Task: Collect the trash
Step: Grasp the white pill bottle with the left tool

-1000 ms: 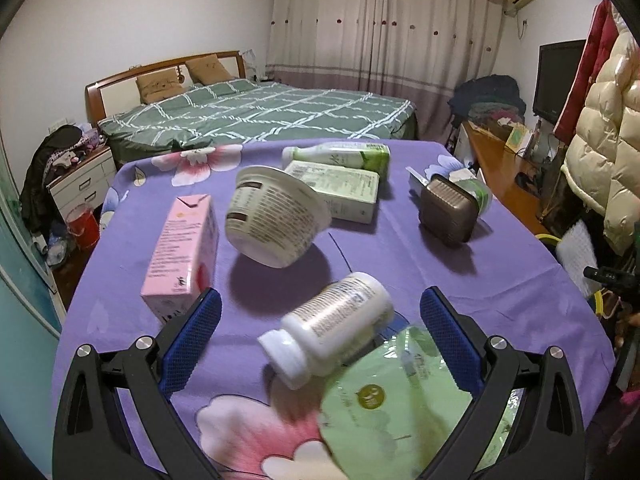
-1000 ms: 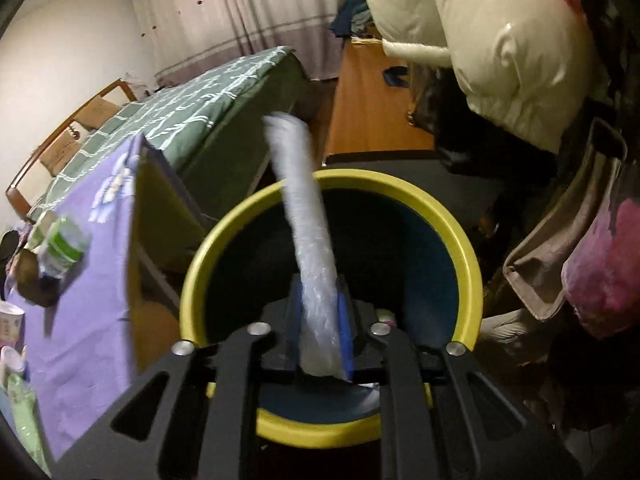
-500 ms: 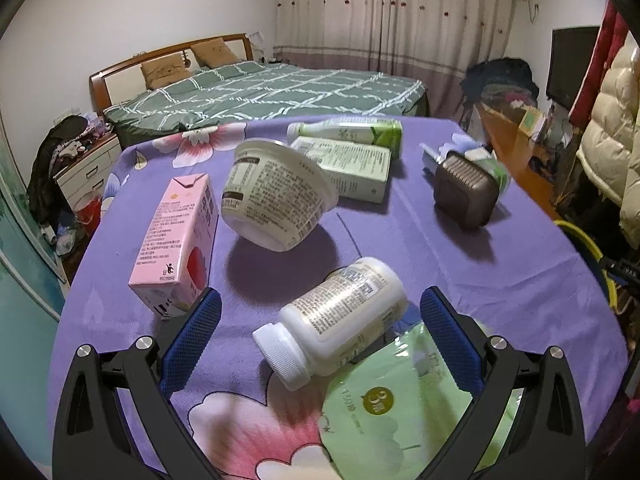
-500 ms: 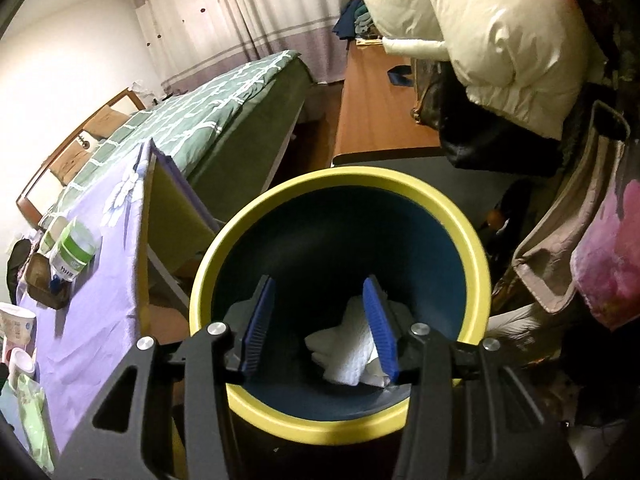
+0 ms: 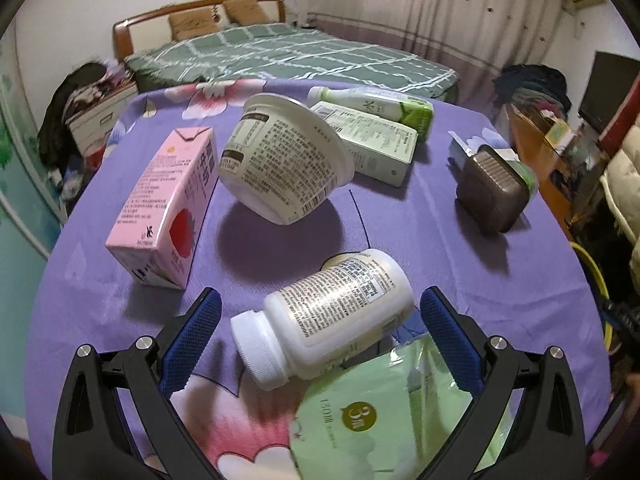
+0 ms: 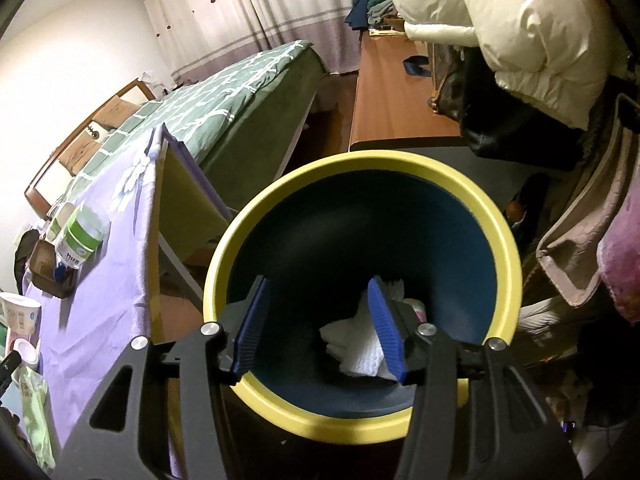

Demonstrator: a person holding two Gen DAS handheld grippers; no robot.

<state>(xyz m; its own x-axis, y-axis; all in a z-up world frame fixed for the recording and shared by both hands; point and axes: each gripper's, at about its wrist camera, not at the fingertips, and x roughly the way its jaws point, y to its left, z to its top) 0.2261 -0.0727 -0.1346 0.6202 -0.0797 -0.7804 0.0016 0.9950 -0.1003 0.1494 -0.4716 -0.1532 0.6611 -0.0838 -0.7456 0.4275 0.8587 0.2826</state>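
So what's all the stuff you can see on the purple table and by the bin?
pill bottle: 1, white, lying between the left fingers
wipes pack: 1, light green, under the bottle's right end
carton: 1, pink, left on the table
cup: 1, white, tipped, mid table
box: 1, pale green, lying behind the cup
drink bottle: 1, white and green, far side
brown tub: 1, right side
tablecloth: 1, purple, flowered
bin: 1, yellow rim, dark inside, beside the table
tissue: white, crumpled, inside the bin
left gripper: open
right gripper: open, above the bin
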